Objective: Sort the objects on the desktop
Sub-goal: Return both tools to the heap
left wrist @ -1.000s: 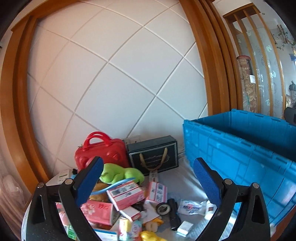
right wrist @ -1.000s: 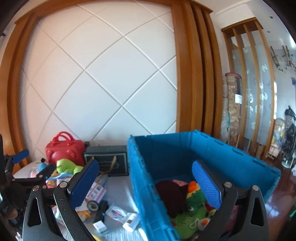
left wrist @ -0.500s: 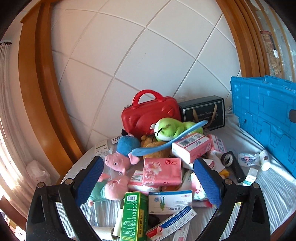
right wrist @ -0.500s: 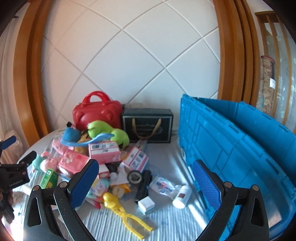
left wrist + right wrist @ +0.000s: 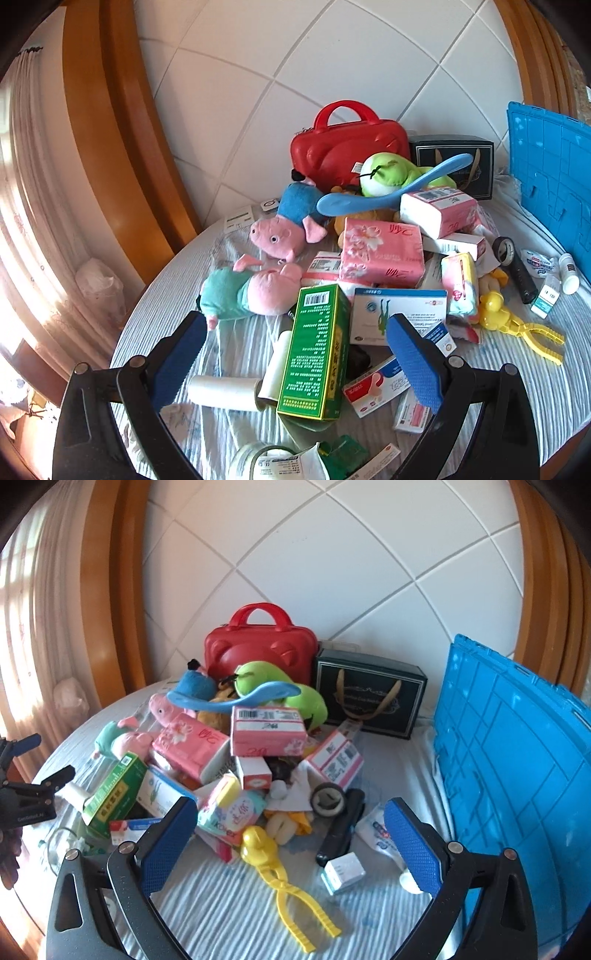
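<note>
Left wrist view: the left claw (image 5: 295,354) hangs spread wide and empty above the near edge of the pile, its blue-padded fingers apart on either side of a tall green cardboard box (image 5: 317,354) that lies tilted on other packets. Just beside the box, toward the left finger, lies a white paper roll (image 5: 225,392); toward the right finger sits a white-and-blue flat carton (image 5: 399,314). Farther out rest a pink flowered tissue pack (image 5: 380,254) and two pink pig plush toys (image 5: 258,291), with a red hard-shell handbag (image 5: 347,151) at the wall.

In the right wrist view, the right claw (image 5: 290,834) is likewise spread and holding nothing, over a yellow plastic duck-headed tong (image 5: 280,875) on the striped cloth of the desk (image 5: 229,904). A small white box (image 5: 343,871) lies nearer its right finger, a black cylinder (image 5: 340,830) just beyond. The blue plastic crate (image 5: 517,768) (presumably where sorted things go) stands well off to the right.

The risk I see: the green box leans on loose cartons, so a claw closing on it off-centre may nudge the stack and slide neighbours toward the desk edge. The tong is thin and lies flat, so a shallow pinch could slip off it.
</note>
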Available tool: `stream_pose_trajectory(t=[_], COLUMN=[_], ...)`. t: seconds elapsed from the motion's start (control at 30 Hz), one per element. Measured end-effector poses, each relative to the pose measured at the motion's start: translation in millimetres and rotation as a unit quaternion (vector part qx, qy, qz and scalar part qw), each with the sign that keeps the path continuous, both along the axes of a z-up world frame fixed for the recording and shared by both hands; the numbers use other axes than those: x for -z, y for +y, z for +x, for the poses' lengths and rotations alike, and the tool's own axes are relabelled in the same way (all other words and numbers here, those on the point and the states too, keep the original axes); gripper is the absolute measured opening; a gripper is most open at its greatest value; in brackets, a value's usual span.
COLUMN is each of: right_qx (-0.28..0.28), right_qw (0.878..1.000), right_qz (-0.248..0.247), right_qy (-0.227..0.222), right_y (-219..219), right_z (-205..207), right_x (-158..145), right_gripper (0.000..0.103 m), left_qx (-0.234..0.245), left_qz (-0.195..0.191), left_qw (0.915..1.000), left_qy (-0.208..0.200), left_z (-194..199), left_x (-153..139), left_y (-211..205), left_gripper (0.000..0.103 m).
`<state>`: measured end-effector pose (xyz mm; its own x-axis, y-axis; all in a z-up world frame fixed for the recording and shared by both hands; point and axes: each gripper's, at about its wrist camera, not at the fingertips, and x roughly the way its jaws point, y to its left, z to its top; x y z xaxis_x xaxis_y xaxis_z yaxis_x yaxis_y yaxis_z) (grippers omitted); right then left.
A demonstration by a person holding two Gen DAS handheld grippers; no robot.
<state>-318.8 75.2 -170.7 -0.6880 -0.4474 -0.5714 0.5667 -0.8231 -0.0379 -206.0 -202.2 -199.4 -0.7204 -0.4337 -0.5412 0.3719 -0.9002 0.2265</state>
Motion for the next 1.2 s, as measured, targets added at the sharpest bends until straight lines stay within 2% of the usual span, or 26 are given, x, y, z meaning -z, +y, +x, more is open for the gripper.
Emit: stream_pose_trajectory(t=[0.1, 0.2, 0.5, 0.8, 0.87, 0.93, 1.0, 1.1, 1.2], right_qx=[-0.015, -0.021, -0.010, 0.016, 0.028, 0.046, 0.070, 0.107, 0.130], right_qw=[1.000, 0.999, 0.999, 0.998, 0.998, 0.997, 0.995, 0.991, 0.987], right_qz=[0.001, 0.010, 0.026, 0.036, 0.036, 0.038, 0.038, 0.038, 0.045], right_qy=[-0.011, -0.026, -0.043, -0.042, -0.049, -0.056, -0.063, -0.070, -0.081], right_y=[0, 0, -13, -28, -26, -21, -13, 0, 10], right_z=[-3, -5, -10, -5, -7, -9, -12, -16, -23], right_x=[13, 23, 32, 39, 45, 52, 60, 72, 88], right_gripper=[0.103, 0.103, 0.103, 0.102, 0.102, 0.102, 0.102, 0.102, 0.102], left_qx=[-0.026, -0.026, 0.050, 0.088, 0.101, 0.112, 0.115, 0.120, 0.122], left_qz=[0.005, 0.011, 0.056, 0.085, 0.090, 0.105, 0.121, 0.137, 0.120], left_qw=[0.9996, 0.9994, 0.9948, 0.9845, 0.9818, 0.9761, 0.9713, 0.9716, 0.9745], left_qy=[-0.010, -0.020, -0.069, -0.125, -0.133, -0.154, -0.169, -0.152, -0.145], left_z=[4, 3, -32, -67, -70, -75, -79, -74, -70], left_x=[12, 20, 53, 93, 99, 108, 114, 111, 109], left_y=[-13, -21, -39, -57, -57, -58, -61, -62, -57], left_gripper=[0.099, 0.099, 0.099, 0.099, 0.093, 0.069, 0.057, 0.053, 0.053])
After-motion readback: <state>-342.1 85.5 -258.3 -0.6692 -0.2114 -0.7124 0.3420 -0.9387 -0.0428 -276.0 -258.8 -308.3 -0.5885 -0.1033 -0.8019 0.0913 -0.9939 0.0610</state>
